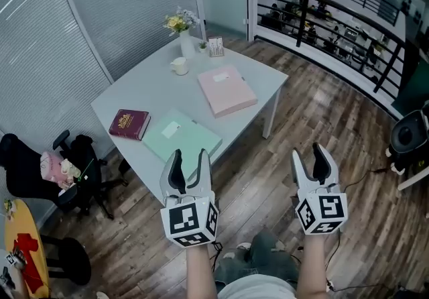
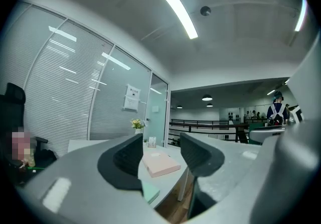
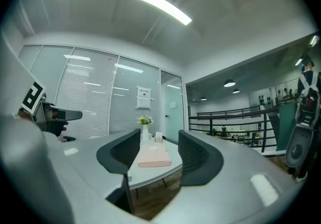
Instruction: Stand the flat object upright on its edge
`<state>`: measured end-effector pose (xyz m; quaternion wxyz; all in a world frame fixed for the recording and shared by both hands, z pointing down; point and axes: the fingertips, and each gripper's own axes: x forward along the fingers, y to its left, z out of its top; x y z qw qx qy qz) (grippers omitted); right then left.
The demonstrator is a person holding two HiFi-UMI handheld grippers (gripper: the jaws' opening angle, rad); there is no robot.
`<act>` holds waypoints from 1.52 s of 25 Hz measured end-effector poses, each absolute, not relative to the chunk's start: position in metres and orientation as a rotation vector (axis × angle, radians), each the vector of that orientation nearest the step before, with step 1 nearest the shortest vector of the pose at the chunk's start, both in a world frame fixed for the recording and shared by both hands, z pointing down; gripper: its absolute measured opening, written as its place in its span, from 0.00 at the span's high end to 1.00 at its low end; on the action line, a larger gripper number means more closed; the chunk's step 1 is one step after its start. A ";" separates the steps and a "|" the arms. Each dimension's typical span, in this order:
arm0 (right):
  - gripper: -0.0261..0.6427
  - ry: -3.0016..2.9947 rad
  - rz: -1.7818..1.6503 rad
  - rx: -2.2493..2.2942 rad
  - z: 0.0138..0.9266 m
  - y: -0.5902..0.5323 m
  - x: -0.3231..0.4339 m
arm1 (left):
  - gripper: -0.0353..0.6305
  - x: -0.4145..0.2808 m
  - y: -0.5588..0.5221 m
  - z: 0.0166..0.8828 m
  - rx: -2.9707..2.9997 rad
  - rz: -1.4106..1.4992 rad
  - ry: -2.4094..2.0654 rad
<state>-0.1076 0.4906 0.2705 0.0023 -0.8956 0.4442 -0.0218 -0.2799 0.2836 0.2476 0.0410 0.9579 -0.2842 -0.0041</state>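
Observation:
Three flat things lie on the grey table: a pink box file at the right, a mint-green folder near the front edge and a dark red book at the left. My left gripper is held in the air just short of the table's front edge, above the green folder's near corner, jaws open and empty. My right gripper hangs over the wooden floor to the right of the table, open with nothing between its jaws. The pink box file shows between the left jaws, and the same pink box file between the right jaws, far off.
A white vase of flowers, a white cup and a small card stand sit at the table's far end. A black office chair with clutter stands at the left. A railing runs along the right. Glass walls stand behind the table.

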 end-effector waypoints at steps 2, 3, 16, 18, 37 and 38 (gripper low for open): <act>0.54 1.403 -0.080 -2.811 0.274 0.485 -0.103 | 0.55 -0.274 0.279 0.248 2.937 -0.010 -0.865; 0.54 1.408 -0.088 -2.814 0.275 0.481 -0.100 | 0.52 -0.271 0.277 0.249 2.938 -0.005 -0.862; 0.54 1.512 -0.132 -2.749 0.289 0.419 -0.008 | 0.50 -0.197 0.229 0.258 2.896 0.018 -0.980; 0.54 1.536 -0.137 -2.727 0.288 0.406 0.015 | 0.50 -0.179 0.220 0.256 2.891 0.020 -1.008; 0.54 1.838 -0.175 -2.572 0.289 0.272 0.197 | 0.50 -0.060 0.124 0.251 2.748 0.049 -1.369; 0.54 1.850 -0.187 -2.566 0.293 0.266 0.201 | 0.50 -0.059 0.120 0.255 2.741 0.063 -1.380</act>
